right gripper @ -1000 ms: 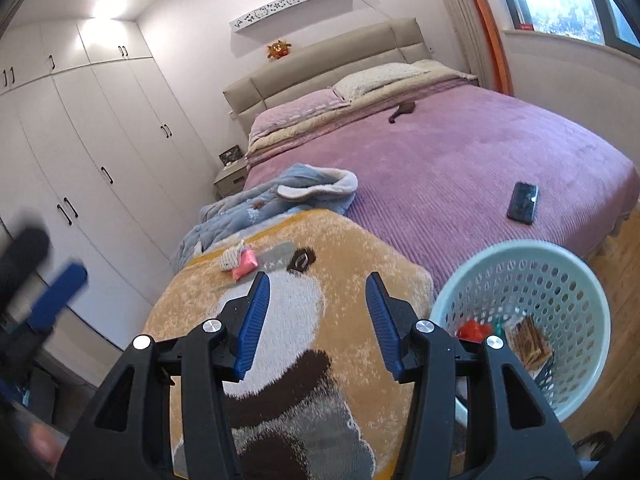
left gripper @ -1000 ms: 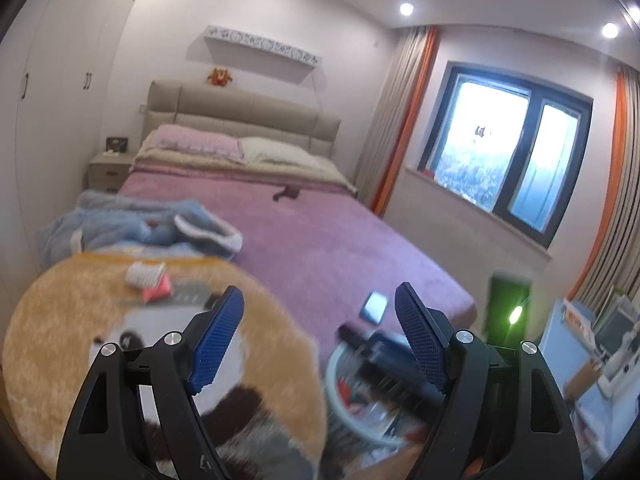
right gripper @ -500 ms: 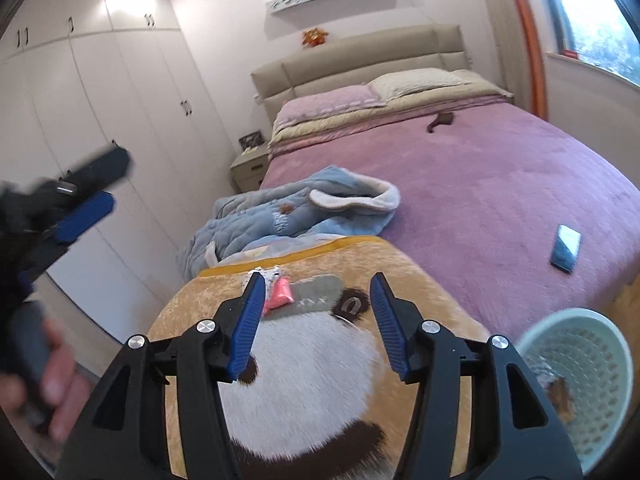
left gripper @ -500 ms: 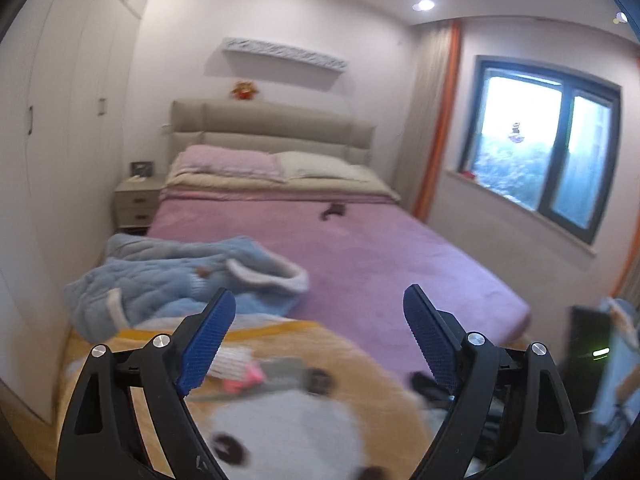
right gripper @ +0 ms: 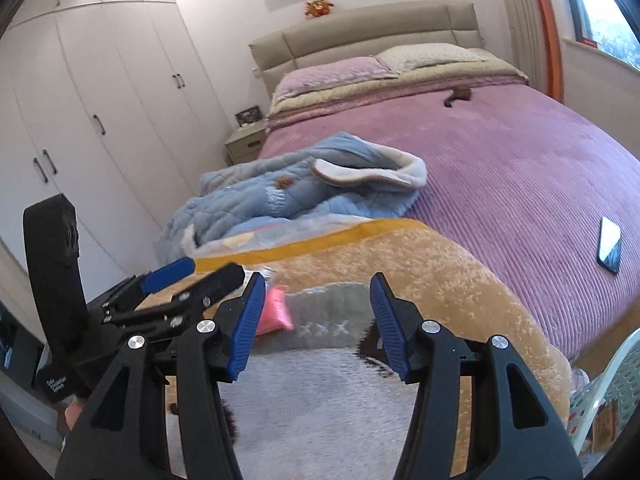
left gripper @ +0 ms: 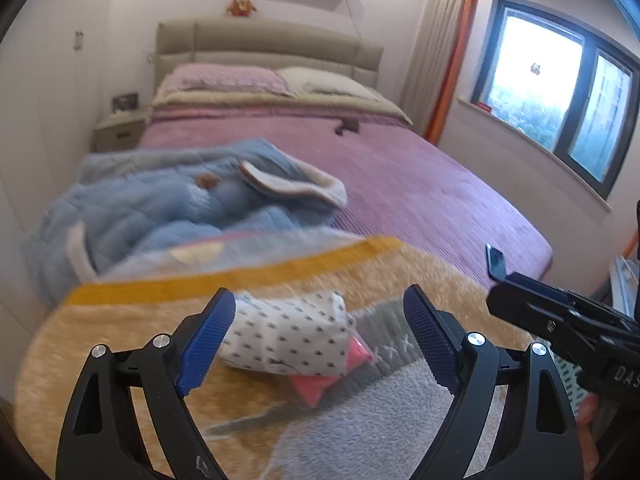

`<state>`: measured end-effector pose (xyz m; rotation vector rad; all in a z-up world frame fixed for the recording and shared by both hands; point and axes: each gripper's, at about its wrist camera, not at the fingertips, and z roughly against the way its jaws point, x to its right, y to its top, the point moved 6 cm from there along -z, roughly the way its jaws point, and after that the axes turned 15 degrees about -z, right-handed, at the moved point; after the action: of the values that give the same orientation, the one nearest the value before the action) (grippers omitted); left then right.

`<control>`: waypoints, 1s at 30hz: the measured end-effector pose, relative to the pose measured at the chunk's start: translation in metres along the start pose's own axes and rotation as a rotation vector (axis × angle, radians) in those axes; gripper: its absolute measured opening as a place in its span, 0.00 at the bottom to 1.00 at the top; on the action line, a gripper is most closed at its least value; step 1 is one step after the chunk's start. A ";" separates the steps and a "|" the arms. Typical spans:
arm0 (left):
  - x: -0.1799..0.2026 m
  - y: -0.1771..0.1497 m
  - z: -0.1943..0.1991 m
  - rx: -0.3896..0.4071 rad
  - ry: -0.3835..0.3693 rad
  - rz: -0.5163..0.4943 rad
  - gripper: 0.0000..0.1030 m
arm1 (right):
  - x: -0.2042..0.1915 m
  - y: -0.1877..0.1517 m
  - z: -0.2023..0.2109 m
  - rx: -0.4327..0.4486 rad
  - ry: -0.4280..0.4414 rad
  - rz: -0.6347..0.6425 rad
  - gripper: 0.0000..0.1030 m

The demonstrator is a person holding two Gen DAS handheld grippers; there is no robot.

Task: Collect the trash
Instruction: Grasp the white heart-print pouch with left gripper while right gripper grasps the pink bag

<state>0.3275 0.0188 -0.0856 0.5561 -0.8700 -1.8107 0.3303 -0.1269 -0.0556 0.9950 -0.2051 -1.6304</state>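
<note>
At lower centre, the left hand-held gripper (left gripper: 316,338), jaws apart, frames the dotted white packet (left gripper: 284,334) and pink wrapper (left gripper: 316,380) on the plush blanket (left gripper: 120,344); the right hand-held gripper (right gripper: 318,326) gapes empty.

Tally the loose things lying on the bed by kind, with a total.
Blankets: 2, the tan plush blanket and blue blanket
Wrappers: 2, the dotted white packet and pink wrapper
Phones: 1, the phone
Dark brown items: 1, the small brown object
Total: 6

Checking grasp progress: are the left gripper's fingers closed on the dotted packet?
No, the left gripper is open, the dotted packet lying loose between its fingers.
</note>
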 end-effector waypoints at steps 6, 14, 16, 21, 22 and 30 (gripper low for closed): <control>0.000 -0.021 -0.027 -0.081 0.096 -0.043 0.81 | 0.036 0.003 -0.015 -0.008 -0.046 -0.067 0.50; -0.015 -0.034 -0.026 -0.067 0.014 0.045 0.73 | 0.024 -0.009 -0.033 -0.046 -0.061 -0.004 0.50; -0.020 -0.036 -0.023 -0.050 -0.022 0.077 0.71 | 0.018 -0.013 -0.036 -0.057 -0.051 0.009 0.50; -0.021 -0.034 -0.017 -0.028 -0.072 0.106 0.53 | 0.008 -0.019 -0.038 -0.076 -0.039 0.026 0.50; -0.020 -0.033 -0.015 -0.022 -0.087 0.110 0.48 | 0.005 -0.019 -0.039 -0.082 -0.038 0.032 0.50; -0.024 -0.026 0.004 0.001 -0.161 0.139 0.25 | -0.020 -0.034 -0.057 -0.143 -0.013 0.077 0.50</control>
<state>0.3186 0.0477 -0.1034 0.3447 -0.9936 -1.7452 0.3447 -0.0774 -0.1018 0.8577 -0.1321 -1.5594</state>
